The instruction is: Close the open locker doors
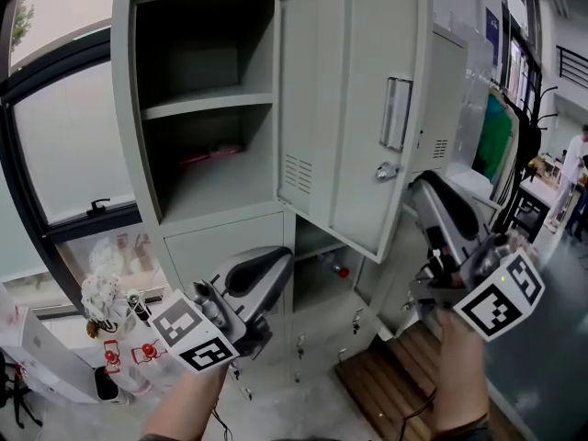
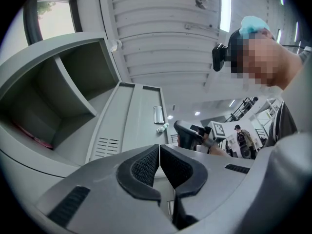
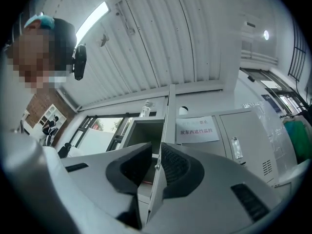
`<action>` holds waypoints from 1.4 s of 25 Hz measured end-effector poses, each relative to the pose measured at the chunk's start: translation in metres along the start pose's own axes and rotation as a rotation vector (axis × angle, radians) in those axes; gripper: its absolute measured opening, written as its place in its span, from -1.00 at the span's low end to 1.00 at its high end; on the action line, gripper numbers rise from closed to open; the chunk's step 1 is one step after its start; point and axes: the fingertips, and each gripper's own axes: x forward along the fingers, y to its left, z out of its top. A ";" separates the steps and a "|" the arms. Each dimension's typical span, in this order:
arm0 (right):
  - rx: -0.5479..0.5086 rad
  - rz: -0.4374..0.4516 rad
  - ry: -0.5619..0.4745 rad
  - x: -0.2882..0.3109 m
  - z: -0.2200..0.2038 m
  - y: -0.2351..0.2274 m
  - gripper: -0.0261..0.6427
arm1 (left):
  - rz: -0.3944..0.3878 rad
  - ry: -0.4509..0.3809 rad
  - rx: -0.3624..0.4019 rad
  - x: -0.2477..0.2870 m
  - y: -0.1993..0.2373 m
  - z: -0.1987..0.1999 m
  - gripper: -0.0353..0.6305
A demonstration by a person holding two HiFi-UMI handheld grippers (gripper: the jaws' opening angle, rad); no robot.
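**Open upper locker door met at its free edge, closing not yet begun**

Nearest, the left tongs are carried low before the lower lockers, clenched pad against pad with nothing between them. The right tongs are raised to the lower part of the free edge of the open locker door and are likewise clenched. In the right gripper view that edge is seen end-on along the line where the pads meet. Whether it is nipped there or merely stands against them cannot be settled.

The door is swung well out from its hinge beside the upper compartment, with its handle and lock knob turned outward. The step in hand is judged to be the placing of the right tongs for a push, and none of the closing is done. Next, a press on the handle face is called for, carried along the door's arc until it is seated in its frame.

Inside the upper compartment a pink thing lies well back, so the swing is not thought to be blocked by it. Beneath, a lower compartment is also seen open, with a red-capped thing inside; its own door cannot be made out. A wooden pallet lies on the floor below the right hand. Farther off, a person is seen at the far right, well apart.
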 end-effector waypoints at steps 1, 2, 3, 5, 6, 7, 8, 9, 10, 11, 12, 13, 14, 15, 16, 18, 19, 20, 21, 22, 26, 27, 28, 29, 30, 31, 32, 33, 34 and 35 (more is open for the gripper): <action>-0.006 -0.004 -0.001 0.001 0.003 -0.003 -0.87 | 0.000 -0.002 -0.001 0.000 0.001 0.000 -0.86; -0.012 -0.007 -0.001 0.003 0.005 -0.005 -0.87 | -0.001 -0.004 -0.002 0.000 0.002 0.000 -0.86; -0.017 -0.008 0.000 0.004 0.007 -0.008 -0.87 | -0.001 -0.004 -0.005 0.000 0.003 0.000 -0.86; -0.026 -0.005 0.005 0.009 0.010 -0.012 -0.87 | 0.001 -0.003 -0.010 0.000 0.006 -0.003 -0.86; -0.028 -0.002 0.007 0.011 0.011 -0.014 -0.87 | 0.001 -0.003 -0.013 0.000 0.007 -0.004 -0.86; -0.029 0.002 0.009 0.013 0.012 -0.017 -0.87 | 0.002 -0.002 -0.015 0.001 0.008 -0.005 -0.86; -0.030 0.007 0.009 0.016 0.013 -0.019 -0.86 | 0.002 -0.002 -0.016 0.002 0.009 -0.006 -0.86; -0.033 0.010 0.009 0.018 0.015 -0.020 -0.83 | 0.002 -0.002 -0.016 0.003 0.010 -0.007 -0.86; -0.038 0.011 0.008 0.020 0.016 -0.023 -0.81 | 0.001 -0.003 -0.016 0.004 0.011 -0.007 -0.86; -0.042 0.009 0.007 0.021 0.018 -0.025 -0.80 | 0.000 -0.004 -0.015 0.005 0.012 -0.007 -0.86; -0.045 0.008 0.006 0.023 0.019 -0.028 -0.78 | -0.001 -0.006 -0.014 0.006 0.012 -0.006 -0.86; -0.046 0.009 0.005 0.025 0.020 -0.030 -0.78 | -0.002 -0.009 -0.012 0.007 0.013 -0.006 -0.86; -0.047 0.012 0.003 0.026 0.021 -0.032 -0.77 | -0.002 -0.011 -0.010 0.009 0.013 -0.005 -0.86; -0.046 0.017 0.002 0.028 0.023 -0.034 -0.76 | -0.002 -0.013 -0.007 0.010 0.014 -0.005 -0.86; -0.044 0.024 0.001 0.029 0.024 -0.035 -0.74 | -0.002 -0.015 -0.005 0.011 0.015 -0.004 -0.86; -0.029 0.042 -0.002 0.032 0.026 -0.037 -0.70 | -0.001 -0.019 0.000 0.012 0.016 -0.003 -0.86; -0.016 0.054 -0.003 0.034 0.026 -0.037 -0.68 | 0.000 -0.021 0.003 0.013 0.017 -0.003 -0.86; -0.003 0.067 -0.004 0.036 0.027 -0.038 -0.66 | 0.001 -0.021 0.005 0.014 0.017 -0.002 -0.86; 0.010 0.081 -0.005 0.038 0.028 -0.039 -0.65 | 0.002 -0.021 0.008 0.015 0.018 -0.002 -0.86; 0.025 0.097 -0.006 0.040 0.028 -0.039 -0.64 | 0.003 -0.021 0.011 0.016 0.019 -0.002 -0.86; 0.094 0.169 -0.018 0.043 0.029 -0.042 -0.57 | 0.017 -0.020 0.020 0.017 0.024 -0.002 -0.86; 0.109 0.185 -0.023 0.044 0.029 -0.043 -0.57 | 0.021 -0.020 0.022 0.018 0.025 -0.002 -0.86; 0.123 0.199 -0.029 0.044 0.029 -0.043 -0.57 | 0.024 -0.019 0.023 0.018 0.026 -0.002 -0.86; 0.135 0.210 -0.034 0.045 0.029 -0.043 -0.57 | 0.026 -0.018 0.025 0.019 0.027 -0.003 -0.86; 0.143 0.218 -0.037 0.045 0.029 -0.043 -0.57 | 0.028 -0.016 0.026 0.020 0.027 -0.003 -0.86; 0.146 0.223 -0.041 0.045 0.029 -0.043 -0.57 | 0.028 -0.013 0.028 0.021 0.027 -0.004 -0.86; 0.148 0.230 -0.043 0.045 0.029 -0.042 -0.57 | 0.029 -0.009 0.030 0.021 0.027 -0.005 -0.86; 0.152 0.239 -0.046 0.045 0.029 -0.041 -0.57 | 0.030 -0.006 0.031 0.022 0.026 -0.006 -0.86; 0.159 0.251 -0.050 0.045 0.029 -0.039 -0.57 | 0.031 -0.003 0.031 0.022 0.026 -0.007 -0.86; 0.168 0.264 -0.053 0.045 0.030 -0.037 -0.57 | 0.034 -0.001 0.031 0.022 0.026 -0.008 -0.86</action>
